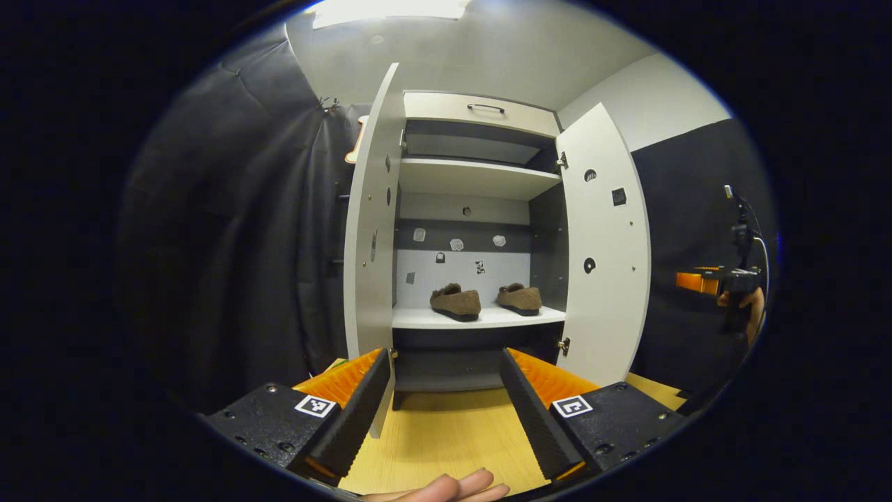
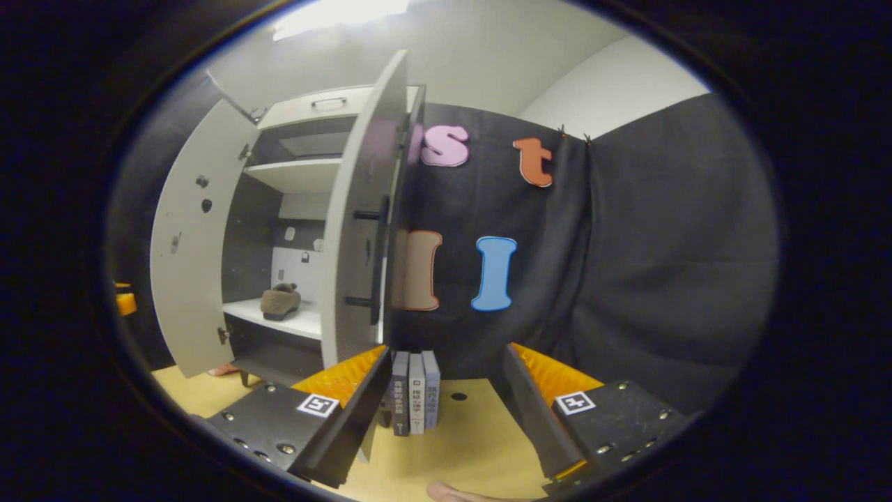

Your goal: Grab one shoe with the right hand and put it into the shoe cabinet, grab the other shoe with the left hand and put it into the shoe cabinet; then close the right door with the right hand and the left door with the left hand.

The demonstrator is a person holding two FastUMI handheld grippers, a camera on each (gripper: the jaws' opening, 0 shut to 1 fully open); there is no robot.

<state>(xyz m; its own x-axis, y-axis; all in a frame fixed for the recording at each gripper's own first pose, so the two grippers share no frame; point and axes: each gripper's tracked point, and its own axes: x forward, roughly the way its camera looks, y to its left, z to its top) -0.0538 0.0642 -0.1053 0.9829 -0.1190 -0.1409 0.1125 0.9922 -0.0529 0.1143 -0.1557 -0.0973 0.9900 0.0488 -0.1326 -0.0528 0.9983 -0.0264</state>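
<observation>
The white shoe cabinet (image 1: 474,111) stands with both doors swung out. On its lower shelf (image 1: 481,318) two brown shoes sit side by side, one on the left (image 1: 455,302) and one on the right (image 1: 519,298). My left gripper (image 1: 444,359) faces the cabinet from a short way back, open and holding nothing. The right door (image 2: 355,230), with its black handle (image 2: 382,251), shows nearly edge-on just left of my right gripper (image 2: 448,352), which is open and empty. One shoe (image 2: 281,301) shows past that door. The right gripper (image 1: 704,281) hangs off to the side, held by a hand.
The left door (image 1: 373,230) and right door (image 1: 605,244) flank the opening. Three books (image 2: 414,390) stand upright on the yellow wooden surface (image 2: 460,439) by the cabinet's right side. A drawer with a handle (image 1: 486,107) tops the cabinet. Black cloth lines the booth.
</observation>
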